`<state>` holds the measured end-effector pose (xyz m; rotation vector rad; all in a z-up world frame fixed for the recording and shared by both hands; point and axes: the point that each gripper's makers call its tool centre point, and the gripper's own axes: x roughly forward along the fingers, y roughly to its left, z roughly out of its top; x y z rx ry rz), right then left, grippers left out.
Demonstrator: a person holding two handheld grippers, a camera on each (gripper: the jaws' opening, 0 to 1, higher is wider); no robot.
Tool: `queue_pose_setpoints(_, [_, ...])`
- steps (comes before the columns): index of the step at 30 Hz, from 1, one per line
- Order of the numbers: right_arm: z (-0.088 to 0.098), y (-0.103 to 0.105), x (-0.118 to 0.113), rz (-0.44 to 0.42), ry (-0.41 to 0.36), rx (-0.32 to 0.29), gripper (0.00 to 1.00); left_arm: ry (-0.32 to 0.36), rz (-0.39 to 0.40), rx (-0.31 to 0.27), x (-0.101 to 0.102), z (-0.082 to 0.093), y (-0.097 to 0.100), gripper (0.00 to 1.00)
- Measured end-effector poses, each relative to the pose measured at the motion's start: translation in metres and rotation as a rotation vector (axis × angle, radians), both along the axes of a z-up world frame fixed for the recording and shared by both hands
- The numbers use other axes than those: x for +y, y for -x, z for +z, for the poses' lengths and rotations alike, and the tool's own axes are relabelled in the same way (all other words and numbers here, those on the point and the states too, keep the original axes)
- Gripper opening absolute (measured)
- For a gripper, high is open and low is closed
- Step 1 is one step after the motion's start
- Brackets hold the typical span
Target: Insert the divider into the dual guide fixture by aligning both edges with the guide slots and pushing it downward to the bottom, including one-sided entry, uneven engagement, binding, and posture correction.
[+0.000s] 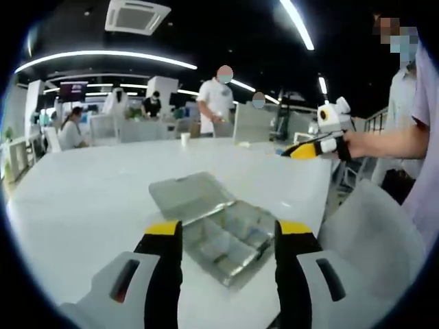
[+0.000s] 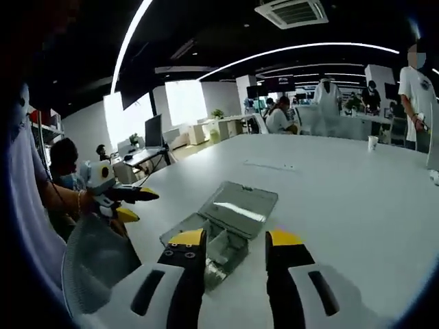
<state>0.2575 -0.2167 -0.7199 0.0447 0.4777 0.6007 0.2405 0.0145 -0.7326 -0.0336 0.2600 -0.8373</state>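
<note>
A large white bench (image 1: 89, 199) carries a clear plastic box (image 1: 212, 229) with its lid open, lying just ahead of the tongs. A white cup (image 1: 185, 139) stands far beyond.

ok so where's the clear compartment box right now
The clear compartment box lies open on the white table, just ahead of the left gripper; in the right gripper view it sits before the right gripper.

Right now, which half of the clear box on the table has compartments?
The half nearer the left gripper: the box's base, split into compartments. The far half is its flat lid, open.
</note>
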Motion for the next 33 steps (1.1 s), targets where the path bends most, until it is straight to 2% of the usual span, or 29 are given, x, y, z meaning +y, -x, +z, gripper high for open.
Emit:
queue_pose_setpoints(2, [-0.011,0.004,-0.018,-0.049,0.028,0.023,0.33,0.001,-0.002,0.001,0.000,0.000,0.000,0.53])
queue_pose_setpoints(3, [-0.019,0.007,-0.030,-0.104,0.035,0.051,0.32,-0.001,-0.002,0.001,0.000,0.000,0.000,0.53])
queue_pose_setpoints(5, [-0.025,0.009,-0.039,-0.128,0.047,0.051,0.33,-0.001,-0.004,0.002,-0.001,-0.001,0.001,0.53])
queue_pose_setpoints(6, [-0.032,0.012,-0.048,-0.165,0.055,0.071,0.32,0.000,-0.005,0.001,-0.001,-0.001,0.001,0.53])
queue_pose_setpoints(8, [-0.041,0.016,-0.057,-0.218,0.056,0.096,0.34,-0.003,-0.008,0.003,-0.001,-0.001,0.001,0.53])
queue_pose_setpoints(11, [-0.055,0.019,-0.067,-0.255,0.106,0.119,0.33,-0.006,-0.011,0.006,-0.002,-0.002,0.002,0.53])
queue_pose_setpoints(12, [-0.064,0.021,-0.073,-0.291,0.118,0.150,0.35,-0.007,-0.011,0.008,-0.002,-0.002,0.002,0.53])
queue_pose_setpoints(13, [-0.068,0.020,-0.074,-0.297,0.119,0.150,0.36,-0.007,-0.012,0.008,-0.002,-0.002,0.002,0.53])
queue_pose_setpoints(14, [-0.077,0.023,-0.079,-0.331,0.131,0.188,0.36,-0.007,-0.013,0.008,-0.002,-0.002,0.002,0.53])
queue_pose_setpoints(16, [-0.083,0.020,-0.080,-0.337,0.146,0.182,0.38,-0.010,-0.014,0.010,-0.002,-0.003,0.002,0.53])
queue_pose_setpoints(17, [-0.093,0.024,-0.083,-0.359,0.155,0.241,0.39,-0.012,-0.013,0.011,-0.002,-0.003,0.003,0.53])
queue_pose_setpoints(18, [-0.095,0.021,-0.083,-0.355,0.158,0.231,0.41,-0.014,-0.013,0.011,-0.002,-0.003,0.003,0.53])
queue_pose_setpoints(20, [-0.105,0.022,-0.090,-0.385,0.198,0.268,0.41,-0.013,-0.013,0.012,-0.002,-0.003,0.003,0.53])
queue_pose_setpoints(21, [-0.107,0.017,-0.092,-0.401,0.192,0.255,0.42,-0.013,-0.012,0.013,-0.002,-0.003,0.003,0.53])
queue_pose_setpoints(23, [-0.115,0.018,-0.096,-0.424,0.219,0.302,0.42,-0.015,-0.011,0.014,-0.002,-0.004,0.003,0.53])
queue_pose_setpoints(24, [-0.116,0.015,-0.096,-0.430,0.224,0.286,0.43,-0.016,-0.011,0.013,-0.002,-0.004,0.003,0.53])
queue_pose_setpoints(26, [-0.123,0.017,-0.101,-0.446,0.258,0.330,0.42,-0.013,-0.007,0.016,-0.001,-0.004,0.002,0.52])
queue_pose_setpoints(27, [-0.123,0.012,-0.100,-0.453,0.252,0.305,0.43,-0.013,-0.006,0.015,-0.001,-0.004,0.002,0.52])
queue_pose_setpoints(28, [-0.124,0.011,-0.102,-0.461,0.254,0.309,0.43,-0.012,-0.005,0.016,0.000,-0.004,0.002,0.52])
queue_pose_setpoints(29, [-0.128,0.011,-0.102,-0.461,0.257,0.333,0.42,-0.012,-0.004,0.016,0.000,-0.004,0.002,0.52])
queue_pose_setpoints(31, [-0.130,0.008,-0.103,-0.466,0.262,0.332,0.43,-0.011,-0.004,0.017,0.000,-0.004,0.002,0.52])
queue_pose_setpoints(33, [-0.134,0.009,-0.101,-0.461,0.246,0.372,0.42,-0.011,-0.002,0.016,0.000,-0.004,0.002,0.52])
